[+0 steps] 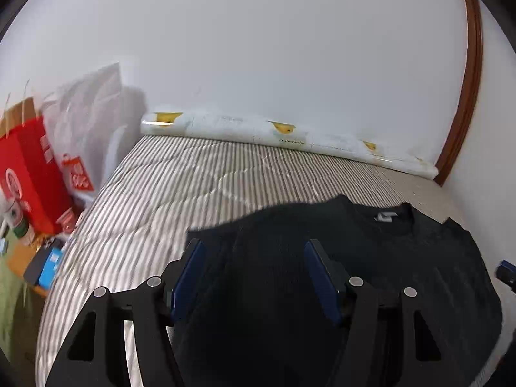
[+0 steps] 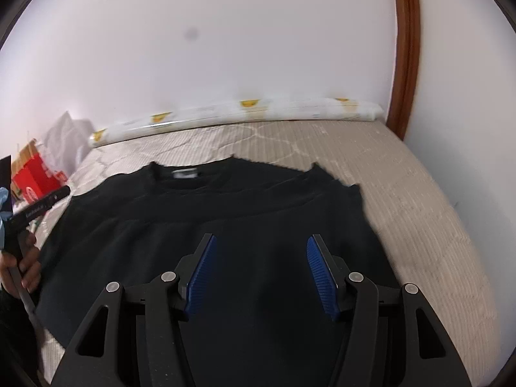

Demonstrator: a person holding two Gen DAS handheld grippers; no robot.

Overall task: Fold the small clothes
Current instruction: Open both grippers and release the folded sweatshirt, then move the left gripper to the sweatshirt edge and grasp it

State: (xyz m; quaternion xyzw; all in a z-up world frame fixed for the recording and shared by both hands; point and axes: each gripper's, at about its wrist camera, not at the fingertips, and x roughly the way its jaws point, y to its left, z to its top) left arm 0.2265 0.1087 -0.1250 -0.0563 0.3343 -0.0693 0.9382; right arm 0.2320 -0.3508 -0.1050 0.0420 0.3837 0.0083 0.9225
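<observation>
A black T-shirt lies spread on the striped bed, its collar and white label toward the far wall; it also shows in the right wrist view. My left gripper is open and empty above the shirt's left part. My right gripper is open and empty above the shirt's middle right. The left gripper's handle and the hand on it show at the left edge of the right wrist view.
The striped mattress runs to a white wall. A rolled white mat with yellow prints lies along the wall. A red paper bag, white plastic bags and clutter stand off the bed's left. A brown door frame is at the right.
</observation>
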